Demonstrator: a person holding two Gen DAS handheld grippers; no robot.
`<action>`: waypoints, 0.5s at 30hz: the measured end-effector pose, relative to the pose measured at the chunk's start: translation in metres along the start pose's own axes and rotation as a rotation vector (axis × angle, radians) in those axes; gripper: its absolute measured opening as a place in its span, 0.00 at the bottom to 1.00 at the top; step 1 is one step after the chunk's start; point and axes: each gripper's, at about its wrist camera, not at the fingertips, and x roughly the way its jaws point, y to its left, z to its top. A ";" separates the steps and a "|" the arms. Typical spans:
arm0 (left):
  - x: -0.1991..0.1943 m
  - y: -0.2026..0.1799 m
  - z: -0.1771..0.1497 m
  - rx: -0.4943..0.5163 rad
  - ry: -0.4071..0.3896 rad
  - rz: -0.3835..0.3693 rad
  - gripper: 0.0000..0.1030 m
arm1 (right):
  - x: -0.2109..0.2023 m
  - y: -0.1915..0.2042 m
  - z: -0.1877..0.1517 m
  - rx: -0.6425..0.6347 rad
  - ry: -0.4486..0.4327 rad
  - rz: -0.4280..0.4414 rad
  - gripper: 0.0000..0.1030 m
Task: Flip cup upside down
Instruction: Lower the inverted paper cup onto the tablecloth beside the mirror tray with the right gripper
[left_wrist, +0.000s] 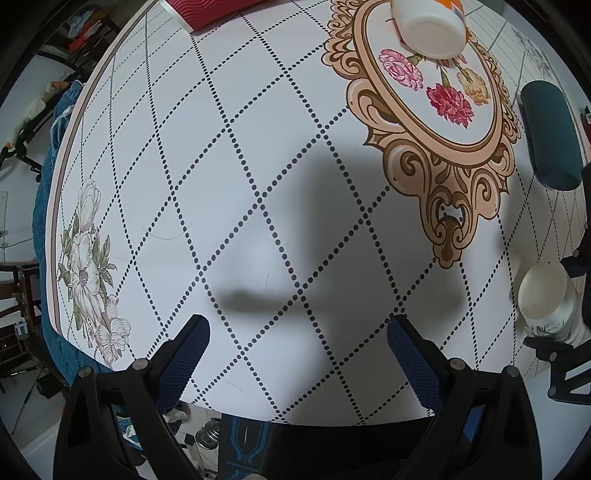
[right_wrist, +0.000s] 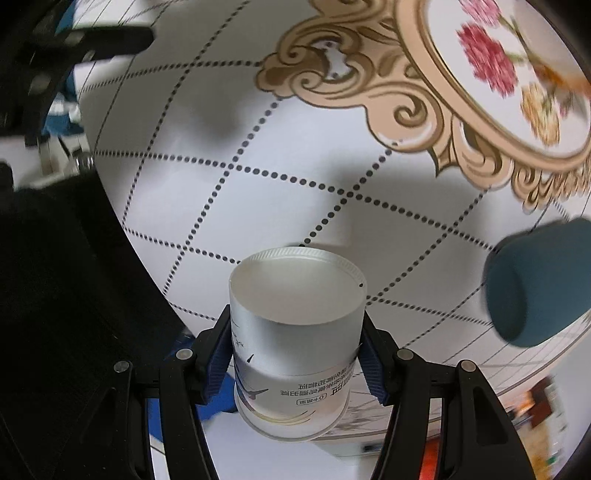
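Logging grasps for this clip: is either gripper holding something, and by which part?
The right gripper clamps the white paper cup by its side wall, a finger on each side. The left gripper is open, empty.

The cup (right_wrist: 295, 332) has Chinese print on its side, showing upside down, too blurry for me to read properly.

A dark teal cylinder (left_wrist: 550, 136) is lying on the patterned counter (left_wrist: 258, 147); a red ribbed object (left_wrist: 210, 11) is sitting at its far edge.
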 end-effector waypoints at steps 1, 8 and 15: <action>0.000 -0.001 0.000 0.001 0.000 0.000 0.95 | 0.000 -0.011 0.001 0.020 -0.001 0.015 0.61; 0.002 -0.004 -0.001 0.005 0.002 0.001 0.95 | 0.001 -0.056 0.008 0.192 -0.004 0.138 0.61; 0.003 -0.005 -0.003 0.006 0.002 -0.001 0.95 | 0.004 -0.094 0.010 0.332 -0.001 0.224 0.62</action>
